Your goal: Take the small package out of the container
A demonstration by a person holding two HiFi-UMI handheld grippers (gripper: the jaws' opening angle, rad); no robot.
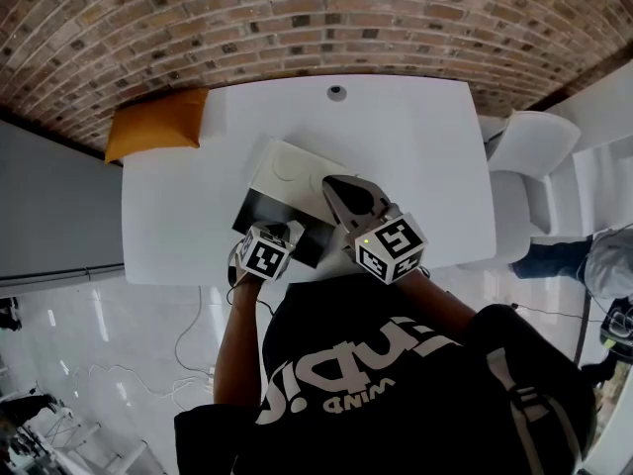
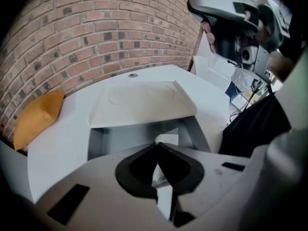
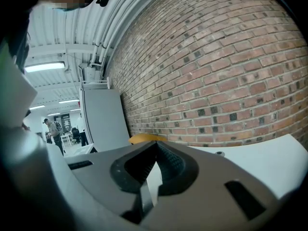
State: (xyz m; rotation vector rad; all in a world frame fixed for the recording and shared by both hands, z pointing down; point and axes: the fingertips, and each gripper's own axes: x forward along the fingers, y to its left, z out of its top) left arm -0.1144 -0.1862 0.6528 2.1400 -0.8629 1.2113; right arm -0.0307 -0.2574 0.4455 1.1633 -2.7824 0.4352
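My left forearm (image 1: pixel 237 339) reaches forward from my body and slightly inward, ending at the near edge of the container (image 1: pixel 259 212). The wrist is bent so that my left claw (image 2: pixel 156 148) points steeply down into the container. Its jaws are pinched together on the small package (image 2: pixel 166 139), a thin bit of clear, crinkled plastic. The package shows between the pads and sticks out just past the tips, above the container's grey inside, near the right wall. I cannot tell whether its far end touches the container floor.

My right arm is mostly hidden under my chest in the head view. My right claw (image 3: pixel 155 146) is held higher than the left, over the near right corner of the container, and points almost level toward the far side. Its jaws are closed tip to tip and nothing is between them.

Beyond the package, the container's white lid (image 2: pixel 144 100) stands open, tilted back from the far edge of the container. The container sits on the near middle part of the white worktop (image 1: pixel 415 146).

Far to the left of the container, an orange cushion (image 1: pixel 158 122) lies against the worktop's far corner. Behind the container, past the worktop's far edge, is the brick wall (image 1: pixel 297 18). Well to the right of the container, off the worktop, is a white chair (image 1: pixel 534 156).
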